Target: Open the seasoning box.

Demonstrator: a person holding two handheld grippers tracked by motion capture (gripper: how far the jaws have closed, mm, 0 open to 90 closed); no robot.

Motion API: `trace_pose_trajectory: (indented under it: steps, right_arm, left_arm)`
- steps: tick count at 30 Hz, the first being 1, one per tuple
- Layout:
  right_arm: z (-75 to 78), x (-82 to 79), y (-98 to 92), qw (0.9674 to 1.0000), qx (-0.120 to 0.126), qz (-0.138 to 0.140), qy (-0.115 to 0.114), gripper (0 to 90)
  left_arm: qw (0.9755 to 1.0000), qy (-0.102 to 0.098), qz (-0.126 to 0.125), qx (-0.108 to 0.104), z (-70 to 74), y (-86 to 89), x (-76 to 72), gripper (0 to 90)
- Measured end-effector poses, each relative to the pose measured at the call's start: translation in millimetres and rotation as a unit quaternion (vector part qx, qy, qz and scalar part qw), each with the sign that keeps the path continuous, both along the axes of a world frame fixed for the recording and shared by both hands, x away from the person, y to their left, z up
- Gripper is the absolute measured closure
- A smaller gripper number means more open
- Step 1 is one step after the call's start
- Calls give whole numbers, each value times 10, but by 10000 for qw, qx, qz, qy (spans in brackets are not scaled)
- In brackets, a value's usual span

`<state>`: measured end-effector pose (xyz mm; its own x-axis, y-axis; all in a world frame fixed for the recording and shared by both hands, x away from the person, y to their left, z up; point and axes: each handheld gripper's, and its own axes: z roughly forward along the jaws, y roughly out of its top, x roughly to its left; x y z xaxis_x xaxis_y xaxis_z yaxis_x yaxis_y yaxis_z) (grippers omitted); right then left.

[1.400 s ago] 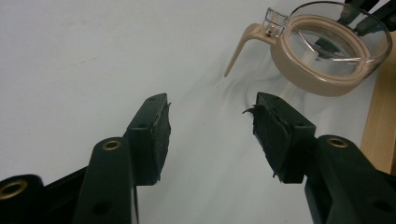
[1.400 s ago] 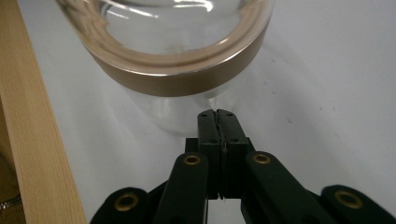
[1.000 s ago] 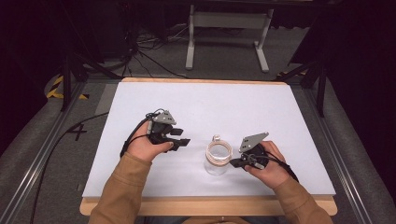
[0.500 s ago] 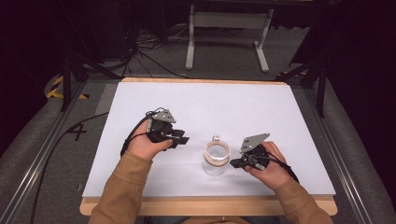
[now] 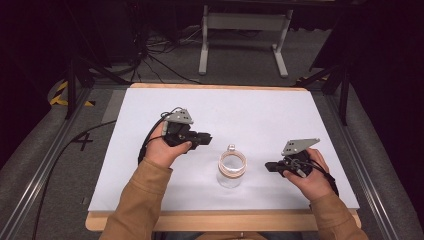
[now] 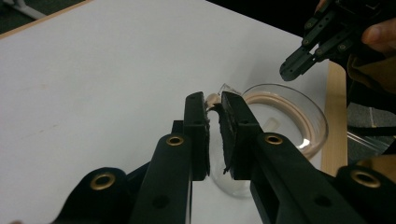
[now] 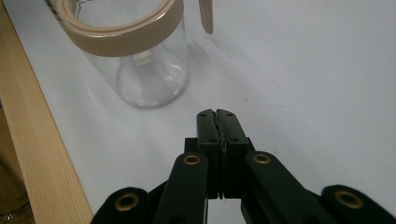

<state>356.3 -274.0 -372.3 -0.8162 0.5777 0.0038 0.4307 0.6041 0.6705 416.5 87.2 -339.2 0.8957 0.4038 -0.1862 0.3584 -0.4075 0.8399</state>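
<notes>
Jar (image 5: 231,170) stands near table's (image 5: 150,220) front edge.

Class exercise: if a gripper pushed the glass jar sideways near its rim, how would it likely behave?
The jar looks like clear, smooth glass, so probably slippery and breakable. It stands upright and looks empty, with its tan band up at the rim, so a high push may tip it rather than slide it. On its side, its round body would likely roll.

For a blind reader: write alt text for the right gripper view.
The right gripper, jaws shut and empty, points across a white table toward a clear glass jar with a tan rim band, standing apart from it near the table's wooden edge.
</notes>
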Motion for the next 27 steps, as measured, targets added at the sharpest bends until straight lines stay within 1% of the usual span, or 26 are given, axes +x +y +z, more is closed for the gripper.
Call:
trace_pose_trajectory:
  steps: [1, 2, 4, 5, 7, 8, 11, 13, 15, 16, 18, 21, 23, 25, 27]
  right_arm:
    - [-2, -4, -6, 10000, 11, -15, 12, 900]
    - [-6, -11, -14, 10000, 9, -30, 8, 900]
    - [-16, -27, -15, 10000, -4, -42, 15, 900]
    - [-21, -32, -15, 10000, 0, -34, 1, 900]
    - [-32, -46, -13, 10000, 2, -29, 20, 900]
    - [-40, -51, -15, 10000, 0, -29, 26, 900]
    - [-60, -62, -12, 10000, 5, -37, 44, 899]
    - [-73, -70, -5, 10000, 0, -16, 46, 899]
    - [-91, -76, 8, 10000, -8, -1, 64, 898]
    - [-98, -79, 13, 10000, -9, 1, 79, 898]
    - [-106, -81, 21, 10000, -8, 17, 80, 897]
    - [-113, -86, 33, 10000, -17, 29, 84, 896]
    - [-121, -89, 43, 10000, -41, 51, 75, 896]
    - [-129, -96, 59, 9999, -48, 74, 61, 896]
    - [-128, -101, 68, 9999, -52, 83, 67, 896]
  left_arm:
    - [10000, 45, -7, -14, -11, -39, 23, 813]
    - [10000, 49, 3, -45, -23, -75, 44, 814]
    - [9999, 65, -79, -28, -47, -151, 89, 815]
    - [9999, 103, -81, -26, -61, -190, 98, 814]
    - [9999, 60, -133, -23, -95, -266, 128, 814]
    - [9998, 102, -147, -1, -108, -296, 137, 814]
    - [9997, 113, -191, -33, -164, -382, 175, 812]
    - [9995, 188, -243, -13, -194, -422, 192, 811]
    - [9993, 232, -275, -65, -225, -461, 209, 811]
    - [9993, 234, -272, -135, -243, -484, 214, 814]
    - [9991, 284, -254, -170, -261, -513, 218, 820]
    - [9990, 300, -279, -153, -272, -532, 224, 826]
    - [9990, 300, -256, -187, -289, -551, 226, 834]
    - [9986, 371, -295, -227, -318, -580, 229, 842]
    - [9987, 365, -295, -203, -324, -586, 227, 846]
